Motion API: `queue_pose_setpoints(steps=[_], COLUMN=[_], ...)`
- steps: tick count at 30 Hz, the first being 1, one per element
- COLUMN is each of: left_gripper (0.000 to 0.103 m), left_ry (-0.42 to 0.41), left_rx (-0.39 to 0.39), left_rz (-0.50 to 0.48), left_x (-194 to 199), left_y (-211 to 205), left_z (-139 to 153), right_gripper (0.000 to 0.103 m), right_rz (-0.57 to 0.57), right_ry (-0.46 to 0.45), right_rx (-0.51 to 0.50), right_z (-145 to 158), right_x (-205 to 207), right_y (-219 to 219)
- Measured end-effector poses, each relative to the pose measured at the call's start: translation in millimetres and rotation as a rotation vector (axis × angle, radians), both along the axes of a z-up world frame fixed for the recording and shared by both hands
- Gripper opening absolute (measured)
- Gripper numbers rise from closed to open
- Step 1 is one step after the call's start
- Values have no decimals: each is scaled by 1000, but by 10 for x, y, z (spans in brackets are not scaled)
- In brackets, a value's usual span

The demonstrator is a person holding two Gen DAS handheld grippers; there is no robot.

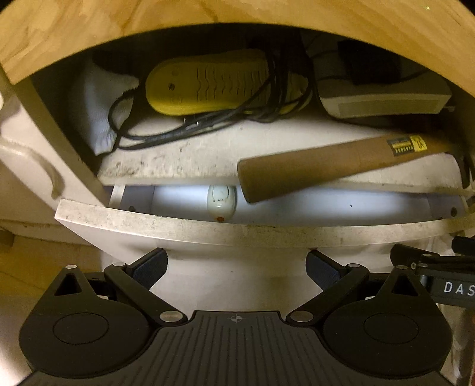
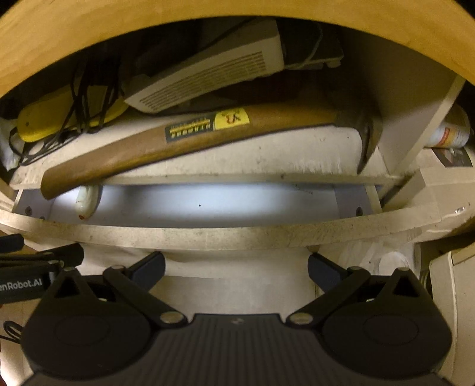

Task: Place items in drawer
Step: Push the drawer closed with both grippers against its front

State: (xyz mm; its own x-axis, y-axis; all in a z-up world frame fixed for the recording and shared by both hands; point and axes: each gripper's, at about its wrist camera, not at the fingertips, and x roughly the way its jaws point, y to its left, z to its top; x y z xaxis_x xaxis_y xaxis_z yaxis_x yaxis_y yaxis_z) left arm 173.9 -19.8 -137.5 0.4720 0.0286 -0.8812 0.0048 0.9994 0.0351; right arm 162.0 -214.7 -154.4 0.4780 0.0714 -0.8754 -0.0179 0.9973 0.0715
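A white drawer [image 1: 237, 230] stands partly pulled out below a shelf; its front panel also shows in the right wrist view [image 2: 237, 234]. Inside lies a small white oval item [image 1: 221, 203], seen at the drawer's left in the right wrist view [image 2: 86, 200]. A hammer with a wooden handle [image 1: 326, 164] lies on the shelf, its handle end jutting over the drawer opening; it shows in the right wrist view [image 2: 178, 139] too. My left gripper [image 1: 236, 271] is open and empty in front of the drawer. My right gripper [image 2: 236, 268] is open and empty beside it.
On the shelf sit a yellow device [image 1: 207, 86] wrapped in black cable, a white cloth [image 1: 98, 110] and a grey box [image 1: 383, 98]. A wooden tabletop edge [image 1: 207, 14] overhangs the shelf. A white bottle [image 2: 451, 130] lies at the right.
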Motion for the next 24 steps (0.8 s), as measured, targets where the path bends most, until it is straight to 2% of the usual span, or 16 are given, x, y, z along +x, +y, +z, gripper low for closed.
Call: queue_pose_setpoints(steps=[17,24], left_gripper=[103,103], left_ry=[-55,-53], left_rx=[-1,10], left_rz=[0,0], left_x=[273,305], left_y=[2,-18], left_z=[-13,-35], right_gripper=[103,103], right_rz=[-5,-7], right_ry=[-66,-73], right_rx=[-15,-23], right_z=[-57,-73], right_x=[319,379], right_y=[42,52])
